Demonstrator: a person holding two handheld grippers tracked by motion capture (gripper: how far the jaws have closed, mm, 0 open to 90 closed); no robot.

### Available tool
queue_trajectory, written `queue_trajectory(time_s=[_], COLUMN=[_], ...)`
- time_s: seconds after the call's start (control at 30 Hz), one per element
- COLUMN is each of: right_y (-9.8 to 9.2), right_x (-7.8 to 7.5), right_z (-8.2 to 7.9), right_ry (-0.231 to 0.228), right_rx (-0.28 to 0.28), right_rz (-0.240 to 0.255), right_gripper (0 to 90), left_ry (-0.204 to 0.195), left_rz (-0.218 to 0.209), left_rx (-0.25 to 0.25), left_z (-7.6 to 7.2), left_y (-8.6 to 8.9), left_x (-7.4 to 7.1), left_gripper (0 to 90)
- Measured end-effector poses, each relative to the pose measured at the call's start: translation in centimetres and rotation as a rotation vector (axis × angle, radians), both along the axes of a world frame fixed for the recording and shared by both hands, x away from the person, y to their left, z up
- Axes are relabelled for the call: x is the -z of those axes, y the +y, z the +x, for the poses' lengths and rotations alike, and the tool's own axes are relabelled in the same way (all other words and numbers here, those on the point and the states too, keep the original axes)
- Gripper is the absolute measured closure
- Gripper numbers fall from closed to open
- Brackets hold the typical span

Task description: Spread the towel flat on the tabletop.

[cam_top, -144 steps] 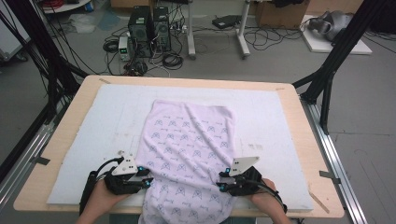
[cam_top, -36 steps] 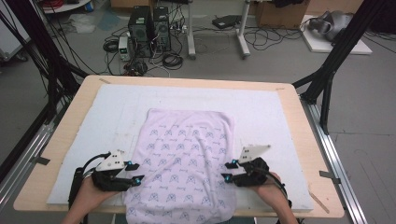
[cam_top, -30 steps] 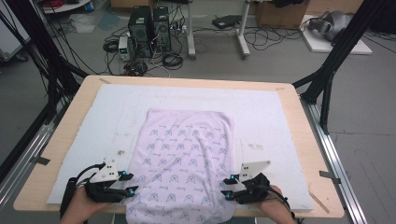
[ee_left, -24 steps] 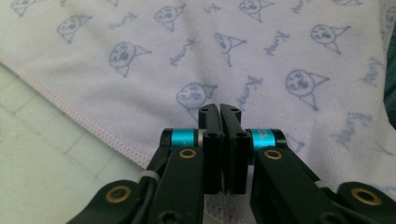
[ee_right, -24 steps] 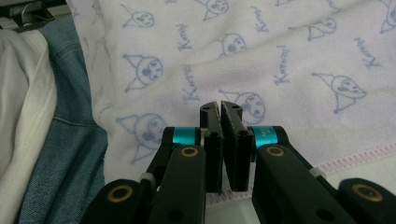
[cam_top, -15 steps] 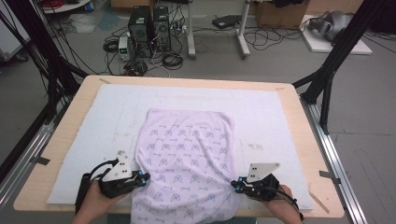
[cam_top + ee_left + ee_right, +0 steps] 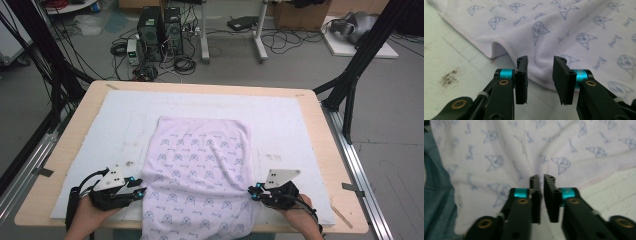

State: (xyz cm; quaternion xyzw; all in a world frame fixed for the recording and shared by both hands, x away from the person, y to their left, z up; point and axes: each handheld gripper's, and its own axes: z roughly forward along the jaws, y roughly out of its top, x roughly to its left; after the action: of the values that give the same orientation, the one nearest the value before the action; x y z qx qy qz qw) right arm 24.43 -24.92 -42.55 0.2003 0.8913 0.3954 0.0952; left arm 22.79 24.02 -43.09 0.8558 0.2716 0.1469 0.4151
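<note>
The left gripper (image 7: pixel 141 191) sits at the table's (image 7: pixel 45 200) near-left corner, on the white mat (image 7: pixel 100 145), its tips just at the left hem of the lilac printed cloth (image 7: pixel 200 170); in the left gripper view its jaws have just been opening and stand a narrow gap apart (image 7: pixel 540 78), the raised hem of the cloth (image 7: pixel 574 30) lying beyond the tips, nothing pinched between the pads; a dark smudge (image 7: pixel 449 78) marks the mat beside it; the cloth lies spread down the middle of the table, its far edge flat short of the far edge, its near end hanging over the near edge; the right gripper (image 7: pixel 252 192) rests at the cloth's right hem near the near-right corner; in the right gripper view its jaws have just eased open to a thin slit (image 7: pixel 542 195) with puckered cloth (image 7: pixel 506 152) right at the tips; whether fabric is caught there I cannot tell.
</note>
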Motion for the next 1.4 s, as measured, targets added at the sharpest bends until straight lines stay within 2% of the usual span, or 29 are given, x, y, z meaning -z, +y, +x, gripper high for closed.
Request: queue_trajectory(time_s=[0.03, 0.13, 0.23, 0.3, 0.43, 0.6, 0.63, 0.67, 0.77, 0.83, 0.87, 0.97, 1.27, 1.37, 1.4], right_y=[0.0, 0.4, 1.3, 1.8, 2.4, 2.6, 2.6, 2.6, 2.6, 2.6, 2.6, 2.6, 2.6, 2.7, 2.7], right_x=[-0.3, -0.7, -0.2, 0.4, 1.6, 1.7, 1.6, 1.7, 1.7, 1.8, 1.8, 1.8, 1.8, 1.8, 1.7], right_z=[-0.2, -1.1, -2.1, -2.4, -2.3, -2.1, -2.2, -2.2, -2.2, -2.2, -2.1, -2.1, -2.0, -2.0, -2.0], right_ry=[0.005, -0.006, 0.011, 0.026, 0.051, 0.048, 0.052, 0.051, 0.051, 0.052, 0.049, 0.052, 0.054, 0.052, 0.049], right_rx=[-0.010, -0.033, -0.081, -0.096, -0.100, -0.097, -0.101, -0.101, -0.100, -0.099, -0.100, -0.099, -0.104, -0.103, -0.103], right_rz=[0.026, 0.045, 0.026, 0.003, -0.029, -0.031, -0.032, -0.033, -0.032, -0.028, -0.027, -0.024, -0.027, -0.026, -0.029], right_gripper=[76.9, 71.2, 66.9, 64.6, 63.3, 62.4, 62.3, 62.1, 61.8, 61.8, 61.8, 61.9, 61.9, 61.7, 61.3], left_ry=[0.003, 0.019, 0.037, 0.045, 0.063, 0.082, 0.079, 0.072, 0.057, 0.043, 0.038, 0.011, -0.022, 0.002, 0.010], left_rz=[0.002, 0.022, 0.042, 0.031, -0.004, 0.017, 0.028, 0.021, 0.016, 0.013, 0.019, 0.048, 0.043, 0.027, 0.025], left_rx=[0.011, 0.067, 0.115, 0.133, 0.173, 0.250, 0.249, 0.246, 0.229, 0.228, 0.228, 0.209, 0.088, 0.082, 0.083], left_z=[-0.2, -0.7, -1.0, -1.1, -1.2, -1.4, -1.5, -1.6, -1.8, -2.0, -2.0, -2.3, -3.9, -4.2, -4.2], left_y=[0.1, 0.0, -0.6, -0.9, -2.1, -4.1, -4.4, -4.4, -4.5, -4.6, -4.6, -4.4, 0.6, 1.4, 1.5], left_x=[0.0, 0.5, 1.1, 1.1, 0.7, 1.0, 1.2, 1.3, 1.4, 1.5, 1.5, 1.3, -0.7, -0.9, -0.9], left_gripper=[67.8, 79.4, 84.7, 83.7, 75.6, 72.0, 69.1, 66.8, 65.8, 76.4, 86.4, 88.2, 88.4, 87.3, 82.0])
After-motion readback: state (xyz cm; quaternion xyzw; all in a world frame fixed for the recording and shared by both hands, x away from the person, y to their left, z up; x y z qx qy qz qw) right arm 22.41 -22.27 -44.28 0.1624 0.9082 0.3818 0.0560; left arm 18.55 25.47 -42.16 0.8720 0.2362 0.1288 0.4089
